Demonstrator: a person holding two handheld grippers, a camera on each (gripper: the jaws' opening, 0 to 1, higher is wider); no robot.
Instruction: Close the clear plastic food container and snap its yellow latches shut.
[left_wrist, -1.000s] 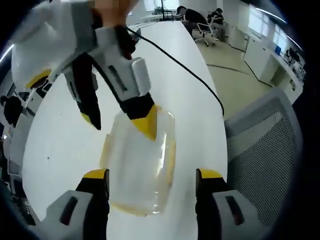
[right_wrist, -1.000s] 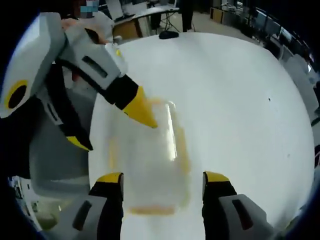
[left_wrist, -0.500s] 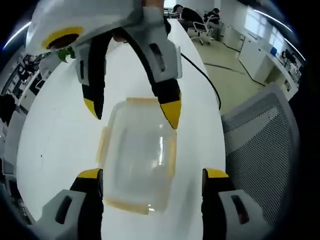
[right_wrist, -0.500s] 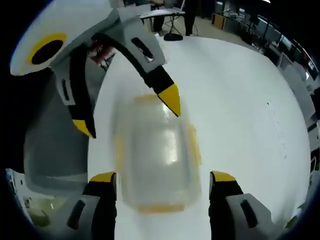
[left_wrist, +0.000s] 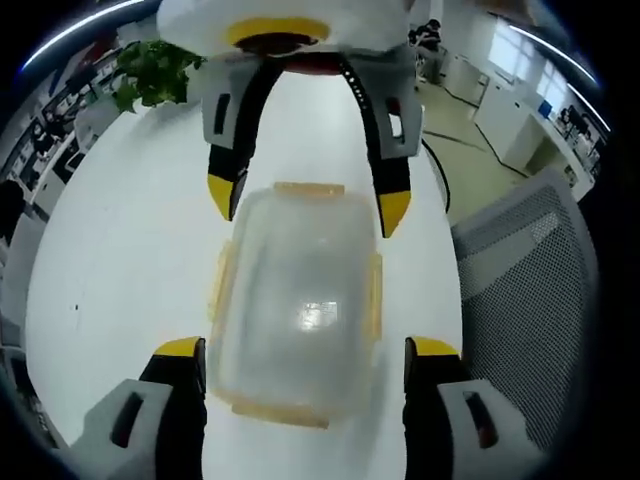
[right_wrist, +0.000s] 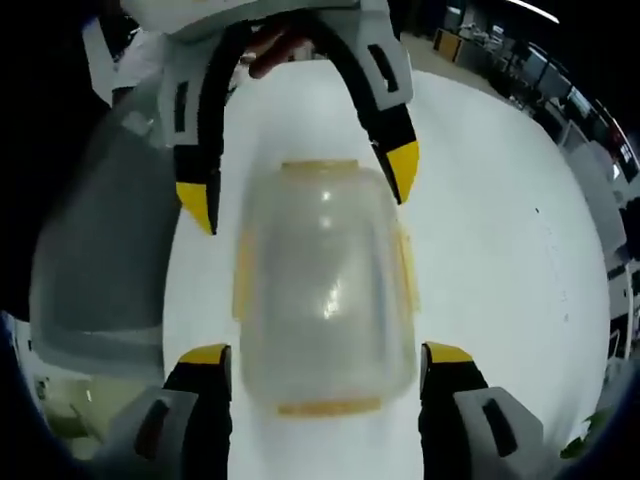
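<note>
1. Both grippers have swung to face each other squarely across the container (left_wrist: 298, 300), one at each short end.
2. Left gripper (left_wrist: 300, 375) and right gripper (right_wrist: 327, 380): jaws spread wide, straddling the ends, grasping nothing.
3. Container lies flat on the white table (left_wrist: 110, 270), lid on, yellow latches (left_wrist: 373, 295) along its edges.

Container (left_wrist: 300, 300) on tabletop (left_wrist: 120, 270), between left hand-held gripper (left_wrist: 305, 365) and right hand-held gripper (left_wrist: 310, 205); chair (left_wrist: 530, 290) beside the tabletop.

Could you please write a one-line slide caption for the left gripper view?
Two open grippers, left and right, face each other across a clear lidded food container on a white table.
</note>
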